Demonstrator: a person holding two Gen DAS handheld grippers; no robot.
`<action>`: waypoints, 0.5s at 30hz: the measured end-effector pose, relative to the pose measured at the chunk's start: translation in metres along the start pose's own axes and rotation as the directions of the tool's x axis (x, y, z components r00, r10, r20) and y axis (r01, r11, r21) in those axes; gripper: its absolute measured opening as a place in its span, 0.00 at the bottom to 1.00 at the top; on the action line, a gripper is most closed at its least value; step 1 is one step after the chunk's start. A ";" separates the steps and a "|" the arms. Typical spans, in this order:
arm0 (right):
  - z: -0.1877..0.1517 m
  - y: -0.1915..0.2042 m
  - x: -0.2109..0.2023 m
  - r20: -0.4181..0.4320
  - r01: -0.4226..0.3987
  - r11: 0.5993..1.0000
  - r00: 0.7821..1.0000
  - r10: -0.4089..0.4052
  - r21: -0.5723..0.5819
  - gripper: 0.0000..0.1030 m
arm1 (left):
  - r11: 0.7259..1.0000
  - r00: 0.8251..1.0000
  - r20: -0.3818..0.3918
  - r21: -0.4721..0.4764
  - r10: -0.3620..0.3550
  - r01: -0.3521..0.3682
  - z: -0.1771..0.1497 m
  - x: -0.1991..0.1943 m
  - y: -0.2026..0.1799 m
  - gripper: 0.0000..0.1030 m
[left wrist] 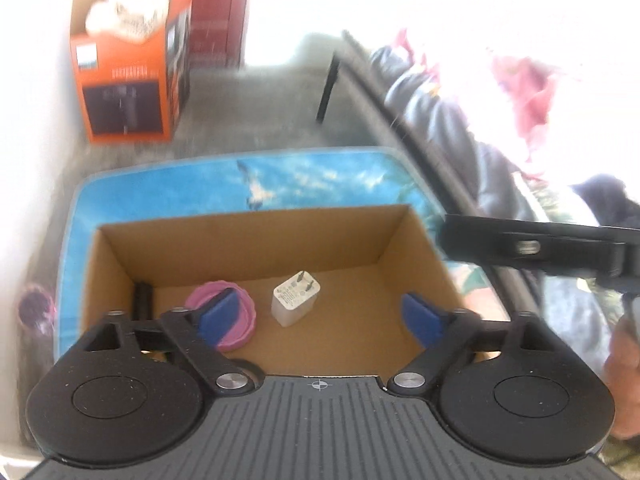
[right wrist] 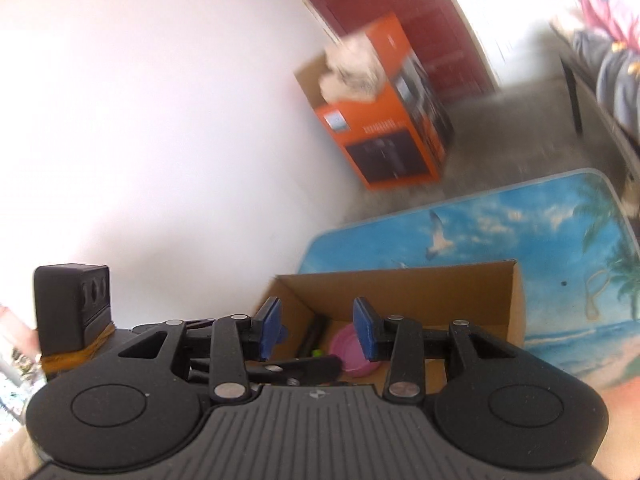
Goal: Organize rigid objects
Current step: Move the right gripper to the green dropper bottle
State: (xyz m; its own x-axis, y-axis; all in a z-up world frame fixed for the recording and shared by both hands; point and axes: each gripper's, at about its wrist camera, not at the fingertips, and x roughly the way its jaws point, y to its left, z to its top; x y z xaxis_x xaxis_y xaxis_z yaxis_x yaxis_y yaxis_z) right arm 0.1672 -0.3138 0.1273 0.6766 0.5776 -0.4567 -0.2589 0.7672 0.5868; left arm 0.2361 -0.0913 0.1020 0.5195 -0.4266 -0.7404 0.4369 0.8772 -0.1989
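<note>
The white plug adapter [left wrist: 295, 299] lay on the floor of the open cardboard box [left wrist: 256, 240], prongs up, near the centre of the left wrist view. At its 9 o'clock, just beside it, lay a pink round lid [left wrist: 244, 322], partly hidden by one blue pad. A dark stick-like object [left wrist: 142, 300] stood in the box's corner farther toward 9 o'clock; its kind could not be told.

The left gripper [left wrist: 320, 316] hung above the box with its jaws spread wide; nothing sat between the pads, and the adapter lay apart from both. The right gripper [right wrist: 316, 330] had its jaws partly parted, with only the box interior seen through the gap and nothing clamped. In the right wrist view the pink lid showed at 5 o'clock of that gap.

The box rested on a table with a beach and seagull print [left wrist: 320, 176]. At 11 o'clock in the left wrist view, an orange carton [left wrist: 124, 80] stood on the grey floor [left wrist: 256, 112] against a white wall [right wrist: 160, 120]. At 2 o'clock lay bundled cloth [left wrist: 440, 92], blurred.
</note>
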 end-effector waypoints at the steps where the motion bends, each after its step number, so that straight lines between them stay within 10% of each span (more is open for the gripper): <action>1: -0.008 0.006 -0.017 0.034 -0.009 1.000 0.999 0.010 -0.016 0.43 | 1.000 0.999 0.037 0.012 -0.007 0.006 -0.008 -0.015 -0.001 0.96; 8: -0.088 0.033 -0.082 0.167 -0.009 0.997 0.986 0.023 -0.081 0.44 | 0.992 0.972 0.229 0.103 0.050 -0.075 -0.094 -0.073 -0.019 1.00; 15: -0.143 0.036 -0.039 0.092 0.012 0.999 0.996 -0.008 -0.043 0.44 | 0.977 0.960 0.256 0.144 0.115 -0.156 -0.177 -0.043 -0.036 0.97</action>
State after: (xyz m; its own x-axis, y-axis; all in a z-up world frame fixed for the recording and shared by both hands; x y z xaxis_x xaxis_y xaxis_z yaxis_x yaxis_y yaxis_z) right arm 0.0333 -0.2691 0.0705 0.7390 0.5437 -0.3978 -0.2807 0.7853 0.5518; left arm 0.0678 -0.0653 0.0270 0.7368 -0.3647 -0.5693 0.4521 0.8919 0.0138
